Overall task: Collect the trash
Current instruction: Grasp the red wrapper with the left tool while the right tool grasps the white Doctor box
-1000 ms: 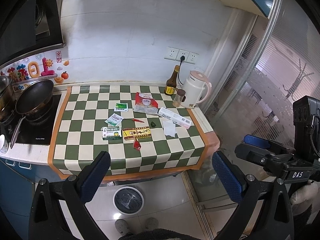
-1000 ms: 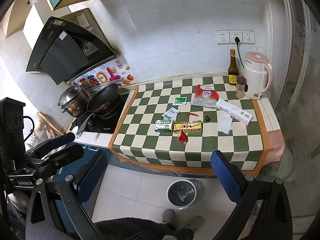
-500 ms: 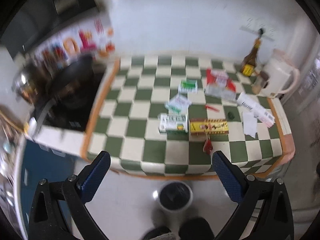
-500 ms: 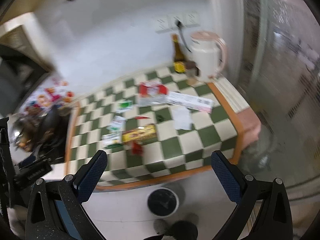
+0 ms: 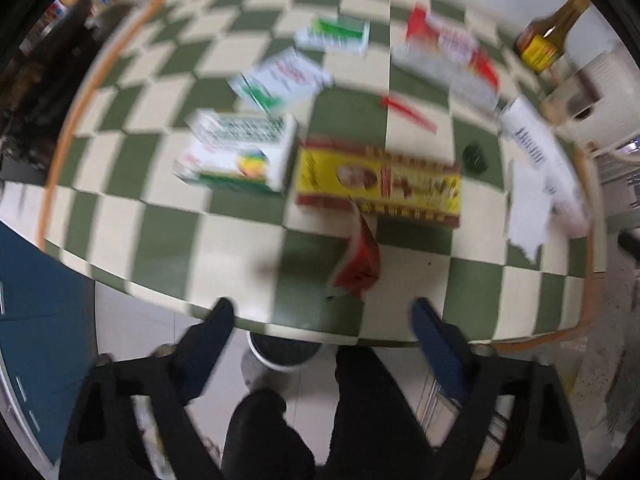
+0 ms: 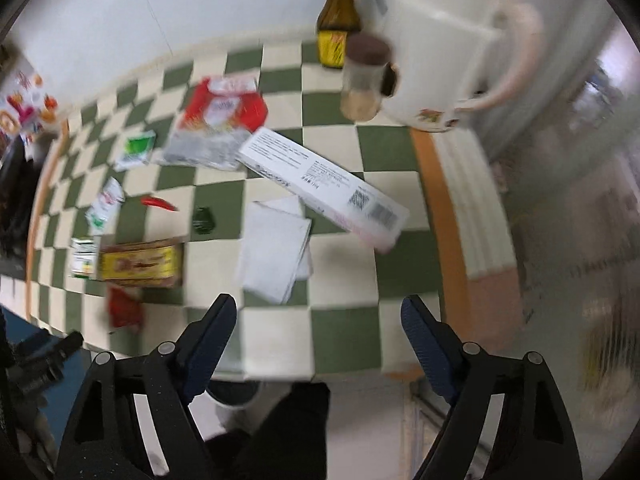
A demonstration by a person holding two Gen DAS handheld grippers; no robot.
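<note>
Both grippers, left gripper and right gripper, hang spread and empty at the worktop edge; the red wrapper lies nearest, and a hasty swipe could knock it floorward beside the bin.

A green-and-cream checkered counter is sitting against a white wall, blue cabinet front showing below, pale floor tiles underneath, everything looking blurry.
</note>
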